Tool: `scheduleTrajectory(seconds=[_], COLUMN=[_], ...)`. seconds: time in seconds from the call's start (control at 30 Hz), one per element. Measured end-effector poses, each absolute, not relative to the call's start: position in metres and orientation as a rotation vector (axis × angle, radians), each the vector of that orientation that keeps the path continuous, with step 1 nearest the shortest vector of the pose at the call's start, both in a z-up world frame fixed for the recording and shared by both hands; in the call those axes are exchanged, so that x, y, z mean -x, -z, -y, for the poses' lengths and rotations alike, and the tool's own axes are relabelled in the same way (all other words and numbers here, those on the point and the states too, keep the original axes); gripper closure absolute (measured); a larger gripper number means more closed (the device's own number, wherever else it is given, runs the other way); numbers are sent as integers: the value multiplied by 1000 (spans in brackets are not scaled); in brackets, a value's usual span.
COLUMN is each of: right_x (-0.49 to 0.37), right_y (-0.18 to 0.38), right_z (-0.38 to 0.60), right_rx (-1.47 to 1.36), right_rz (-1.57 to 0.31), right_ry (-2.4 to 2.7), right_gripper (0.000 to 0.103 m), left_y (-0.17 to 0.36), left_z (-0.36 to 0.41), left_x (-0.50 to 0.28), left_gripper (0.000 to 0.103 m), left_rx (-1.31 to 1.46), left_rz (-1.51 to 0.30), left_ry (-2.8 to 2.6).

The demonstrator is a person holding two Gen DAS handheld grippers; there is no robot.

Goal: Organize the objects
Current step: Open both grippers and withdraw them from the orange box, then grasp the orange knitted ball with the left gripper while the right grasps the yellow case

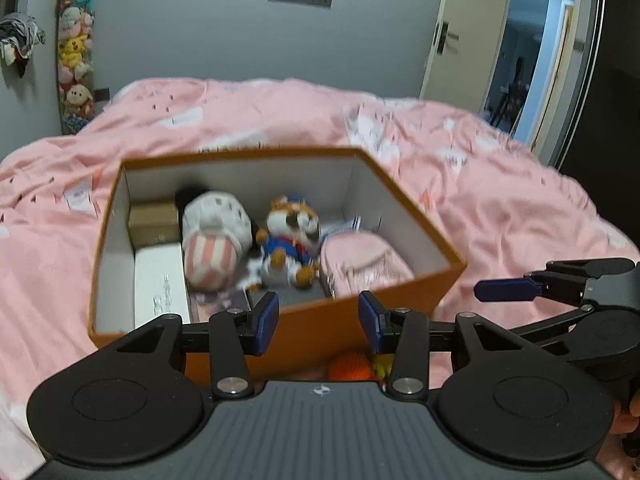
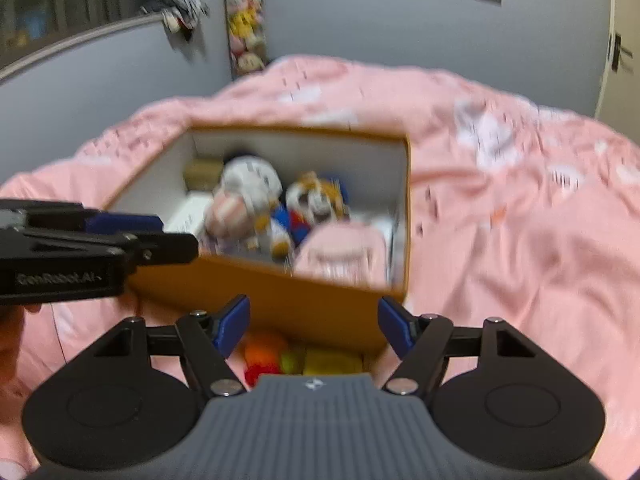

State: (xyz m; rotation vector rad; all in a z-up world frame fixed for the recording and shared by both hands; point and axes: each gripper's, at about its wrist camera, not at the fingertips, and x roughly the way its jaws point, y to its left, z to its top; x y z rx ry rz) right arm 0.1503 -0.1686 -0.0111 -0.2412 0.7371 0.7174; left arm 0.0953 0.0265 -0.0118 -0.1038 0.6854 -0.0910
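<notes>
An open orange box [image 1: 304, 326] [image 2: 320, 308] sits on the pink bed. Inside lie a white and pink-striped plush [image 1: 216, 236] [image 2: 244, 196], a tiger plush in blue [image 1: 290, 240] [image 2: 316, 200], a pink pouch [image 1: 364, 264] [image 2: 340, 252] and small boxes [image 1: 160, 280]. Small orange and yellow toys [image 1: 352, 366] [image 2: 280, 354] lie on the bed in front of the box. My left gripper [image 1: 318, 318] is open and empty, just before the box's near wall. My right gripper [image 2: 314, 326] is open and empty above the small toys; it also shows in the left wrist view [image 1: 508, 290].
The pink duvet [image 1: 500, 200] covers the bed all round the box. A column of plush toys [image 1: 76, 60] hangs on the grey wall at the back left. A door [image 1: 472, 28] stands open at the back right.
</notes>
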Motion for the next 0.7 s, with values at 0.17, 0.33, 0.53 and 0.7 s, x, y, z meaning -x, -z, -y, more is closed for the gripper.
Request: scheduleTrajectory(seconds=[0.17,0.33,0.53,0.7], right_x=[-158,-169,-179,-182], right_y=[40,62,78,87], right_z=[168,168,168,165], right_rx=[257,237,217,224], right_rz=[-833,-912,-972,-1003], right_ry=[-661,-658,-648,-656], right_gripper=[36,42,45,45], left_y=[28,39,50,58], left_z=[-20,-21,-31,-34], left_x=[-98,-99,-102,-105], left_gripper=[52,52,52,52], left_rx=[59,62,124,159], left_rz=[-764,-799,-844,-864], left_ry=[75,81,60,67])
